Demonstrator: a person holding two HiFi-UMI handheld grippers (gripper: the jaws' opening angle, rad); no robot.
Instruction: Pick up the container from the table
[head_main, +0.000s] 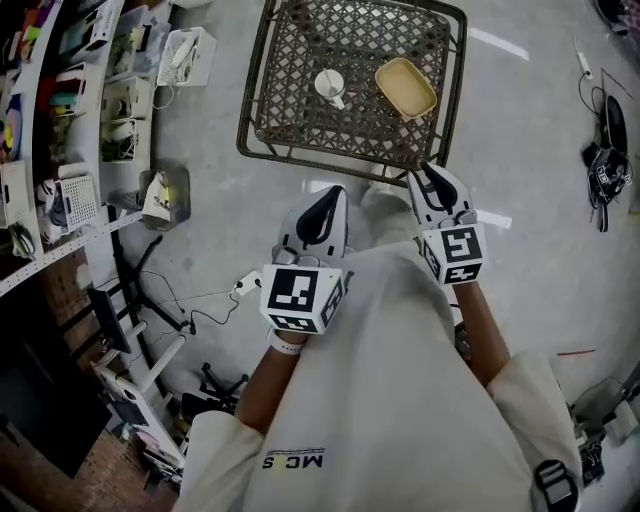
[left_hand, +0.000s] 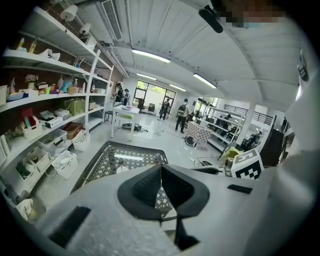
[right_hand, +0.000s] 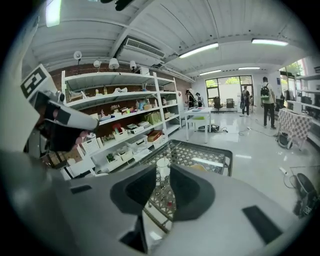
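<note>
The table (head_main: 290, 110) stands ahead of the person, with the container (head_main: 405, 87), a shallow yellow tub, near its far right corner. A white cup (head_main: 330, 85) stands just beside the tub. Both tools hang close to the chest, short of the table edge, which looks like a ready position before any reach.

The left gripper (head_main: 328, 195) has its jaws together, tips touching, and is empty. The right gripper (head_main: 428, 172) has its jaws narrowly apart with nothing between them. It is nearer the tub and therefore the likelier tool for the pickup.
</note>
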